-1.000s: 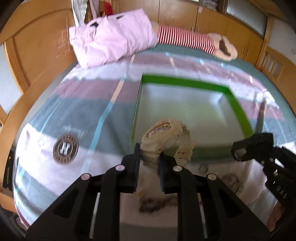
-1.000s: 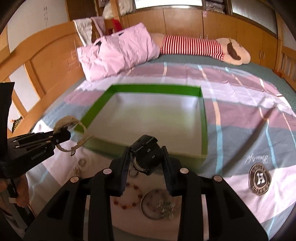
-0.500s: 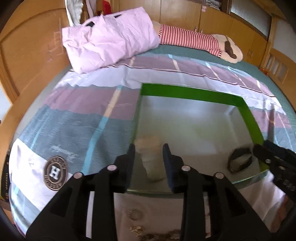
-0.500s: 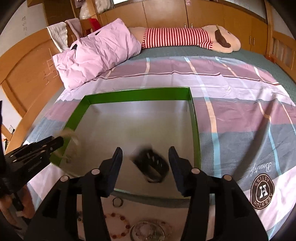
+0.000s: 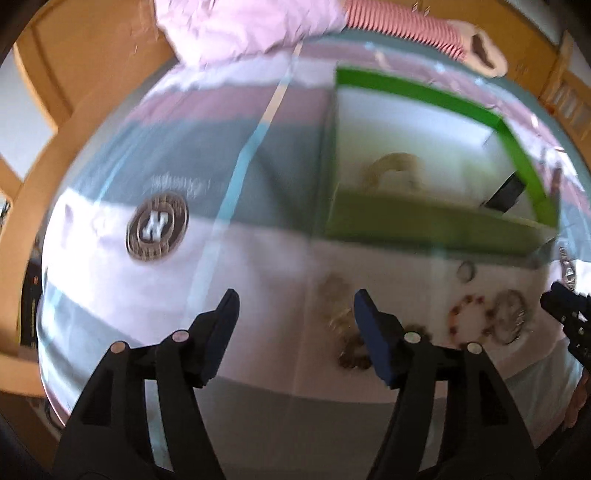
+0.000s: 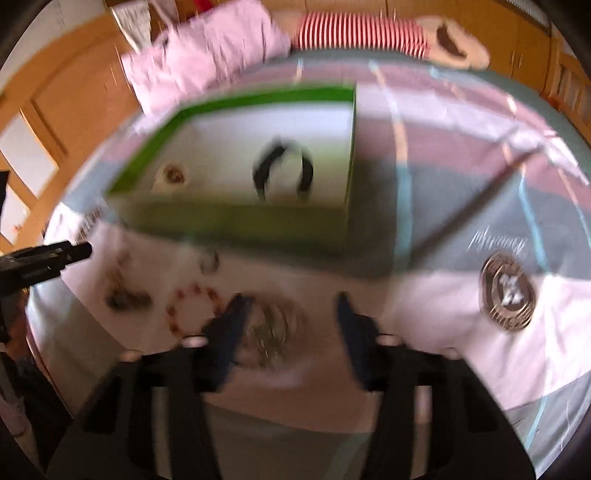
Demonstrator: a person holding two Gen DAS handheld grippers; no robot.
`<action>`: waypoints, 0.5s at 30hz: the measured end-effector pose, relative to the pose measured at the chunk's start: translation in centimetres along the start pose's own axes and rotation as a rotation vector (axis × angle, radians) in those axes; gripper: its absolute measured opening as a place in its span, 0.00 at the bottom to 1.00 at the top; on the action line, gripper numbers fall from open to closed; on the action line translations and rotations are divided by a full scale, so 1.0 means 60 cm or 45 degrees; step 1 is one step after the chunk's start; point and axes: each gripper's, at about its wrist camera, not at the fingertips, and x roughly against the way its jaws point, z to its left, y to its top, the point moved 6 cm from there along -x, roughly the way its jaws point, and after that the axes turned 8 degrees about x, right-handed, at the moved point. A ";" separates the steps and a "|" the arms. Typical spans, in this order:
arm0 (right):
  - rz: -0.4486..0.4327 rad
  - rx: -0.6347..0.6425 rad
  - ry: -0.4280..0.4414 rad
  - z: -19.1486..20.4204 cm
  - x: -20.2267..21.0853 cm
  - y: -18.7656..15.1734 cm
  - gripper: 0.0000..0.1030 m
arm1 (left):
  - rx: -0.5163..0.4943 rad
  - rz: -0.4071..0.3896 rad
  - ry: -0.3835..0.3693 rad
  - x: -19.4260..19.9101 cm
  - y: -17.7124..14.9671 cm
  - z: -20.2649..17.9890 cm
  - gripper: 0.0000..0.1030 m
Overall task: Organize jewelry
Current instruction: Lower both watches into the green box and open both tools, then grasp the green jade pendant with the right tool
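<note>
Now both tools hang over the near end of the bed (image 5: 258, 258), pointing steeply down at loose jewelry on the white part of the bedspread, and both views are smeared by motion. Left tool (image 5: 293, 306): its jaws stand wide apart and are opening, with nothing between them; just beyond its right fingertip lies a blurred little heap of pale and brown beaded pieces (image 5: 347, 332). Right tool (image 6: 291, 306): its jaws are apart but closing, pressing on nothing, and a silvery ring-shaped piece (image 6: 275, 332) lies on the bedspread between the fingers, nearer the left one. A red-beaded bracelet (image 6: 194, 308) rests just to the left of that piece, touching or nearly touching it, and a small metal ring (image 6: 208, 262) sits nearer the box. Beyond the jewelry stands a green box (image 6: 236, 221) with a white inside. In it lie a cream watch (image 6: 171, 175) toward its left wall and a black watch (image 6: 282, 170) near the middle, well apart from each other. Farther up the bed are a pink pillow (image 6: 207, 55) and a red-and-white striped plush toy (image 6: 362, 31). Round crest emblem (image 5: 157, 229) is printed on the bedspread to the left of the box in the left view.
</note>
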 end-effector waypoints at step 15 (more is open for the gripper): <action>-0.154 0.023 0.064 0.031 0.020 0.014 0.08 | -0.129 -0.010 0.066 -0.009 -0.016 -0.043 0.73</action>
